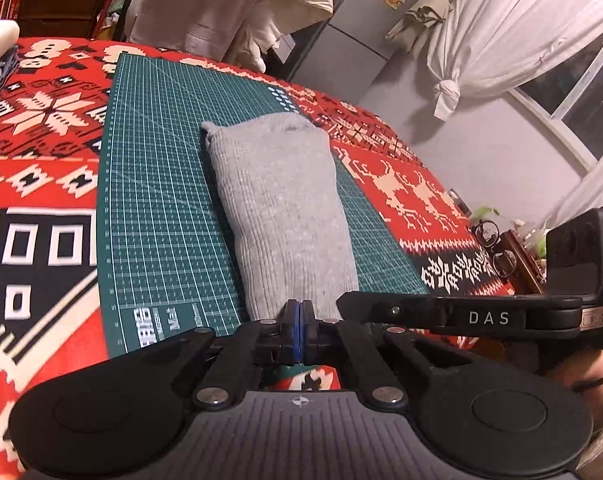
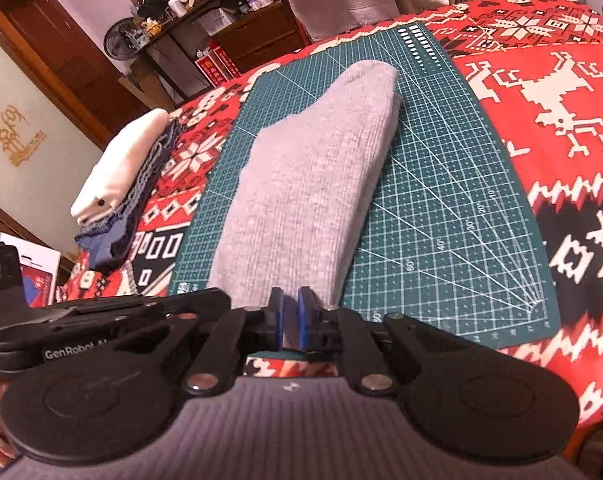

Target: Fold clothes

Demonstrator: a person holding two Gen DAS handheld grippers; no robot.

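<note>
A grey ribbed knit garment (image 1: 285, 208) lies folded into a long narrow bundle on the green cutting mat (image 1: 157, 200), running away from me. My left gripper (image 1: 299, 330) sits at its near end with the blue pads pressed flat together and no cloth visible between them. My right gripper (image 2: 289, 320) is at the near end of the garment (image 2: 305, 200) too, and grey fabric fills the narrow gap between its pads. Each gripper shows in the other's view: the right gripper (image 1: 341, 300) touches the near right corner, and the left gripper (image 2: 221, 300) sits at the near left.
The mat (image 2: 453, 216) lies on a red patterned blanket (image 1: 41, 152). A stack of folded white and blue clothes (image 2: 121, 188) sits to the left of the mat. Pale clothing (image 1: 237, 8) hangs beyond the far edge. Glasses (image 1: 493, 248) lie on a side table at right.
</note>
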